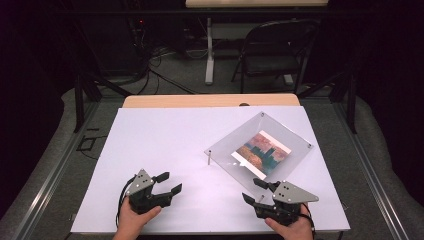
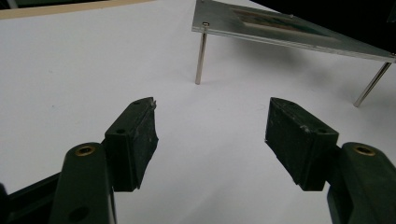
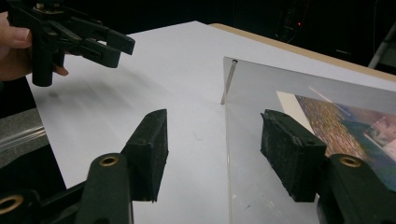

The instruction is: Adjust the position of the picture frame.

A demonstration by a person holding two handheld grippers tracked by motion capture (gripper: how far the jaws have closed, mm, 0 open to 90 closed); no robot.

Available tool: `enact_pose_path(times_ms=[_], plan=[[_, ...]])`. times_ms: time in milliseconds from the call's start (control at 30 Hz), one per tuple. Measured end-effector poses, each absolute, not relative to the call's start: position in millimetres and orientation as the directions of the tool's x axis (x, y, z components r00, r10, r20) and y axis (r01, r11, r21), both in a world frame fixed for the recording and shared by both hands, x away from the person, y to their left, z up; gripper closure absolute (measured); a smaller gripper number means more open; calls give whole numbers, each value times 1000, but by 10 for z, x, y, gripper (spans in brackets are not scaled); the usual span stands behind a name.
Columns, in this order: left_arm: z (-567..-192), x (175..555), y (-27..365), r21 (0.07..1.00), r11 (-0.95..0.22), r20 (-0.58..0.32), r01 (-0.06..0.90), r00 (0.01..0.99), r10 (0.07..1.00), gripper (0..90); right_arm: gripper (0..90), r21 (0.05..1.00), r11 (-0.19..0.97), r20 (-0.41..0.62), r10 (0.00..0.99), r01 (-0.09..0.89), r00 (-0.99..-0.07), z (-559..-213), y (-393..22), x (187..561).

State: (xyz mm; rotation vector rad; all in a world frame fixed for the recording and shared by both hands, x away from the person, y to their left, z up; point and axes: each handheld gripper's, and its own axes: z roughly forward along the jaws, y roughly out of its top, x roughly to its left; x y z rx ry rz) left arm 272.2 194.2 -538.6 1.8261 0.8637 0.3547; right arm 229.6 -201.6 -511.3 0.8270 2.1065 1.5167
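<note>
- Both my tongs are spread and empty: left tongs (image 1: 169, 183) on the near-left, right tongs (image 1: 254, 190) at the clear plate's (image 1: 295, 131) near corner.
- Plate stands on pins on the right of the surface (image 1: 165, 135), picture (image 1: 261, 152) beneath, untouched; everything's still to do.

Dark room; grey floor (image 1: 165, 82); black chair (image 1: 272, 50) behind table (image 1: 210, 100); cables (image 1: 150, 65).

We are viewing a clear plate (image 1: 295, 131) standing on thin posts (image 2: 201, 58) over the right part of the table (image 1: 170, 135), a picture card (image 1: 262, 153) lying under it. The left gripper (image 1: 169, 183) is sitting near left; the right gripper (image 1: 253, 190) is just before the plate's near corner.
</note>
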Motion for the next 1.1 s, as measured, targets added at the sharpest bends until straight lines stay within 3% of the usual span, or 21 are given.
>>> enact_pose_path(times_ms=[267,633,1100], plan=[[-5405,2751,1939,888,-188,-179,420,692,700,328,408,939,228,38,674,257,-738,-5123,-2021,2297],[-5439,2988,1818,854,-147,-271,499,668,693,440,452,931,228,67,661,284,-747,-5147,-1983,2266],[-5403,3444,1289,848,-258,-179,462,710,682,476,462,940,188,94,663,286,-743,-5130,-2052,2270]])
